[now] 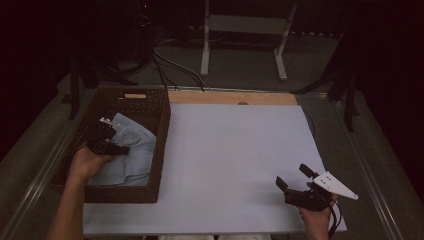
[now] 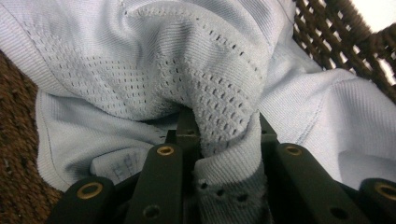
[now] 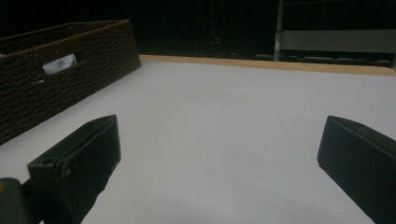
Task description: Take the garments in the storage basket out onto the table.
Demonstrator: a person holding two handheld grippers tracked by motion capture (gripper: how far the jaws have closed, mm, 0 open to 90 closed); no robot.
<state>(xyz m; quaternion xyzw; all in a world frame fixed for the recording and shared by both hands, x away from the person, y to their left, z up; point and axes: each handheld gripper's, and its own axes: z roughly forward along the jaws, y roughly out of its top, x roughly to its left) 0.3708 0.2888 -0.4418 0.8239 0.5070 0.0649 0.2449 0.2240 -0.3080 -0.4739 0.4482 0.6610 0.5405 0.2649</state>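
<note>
Wicker basket at the bench's left end holds a pale blue garment, and the left claw sits down inside it, clamped on a bunched fold of that cloth. Well to its right, the right claw hovers over the bare white bench, jaws spread wide with nothing between them.

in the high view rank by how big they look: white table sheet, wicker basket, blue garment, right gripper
1. white table sheet
2. wicker basket
3. blue garment, partly hidden inside the basket
4. right gripper, open
</note>
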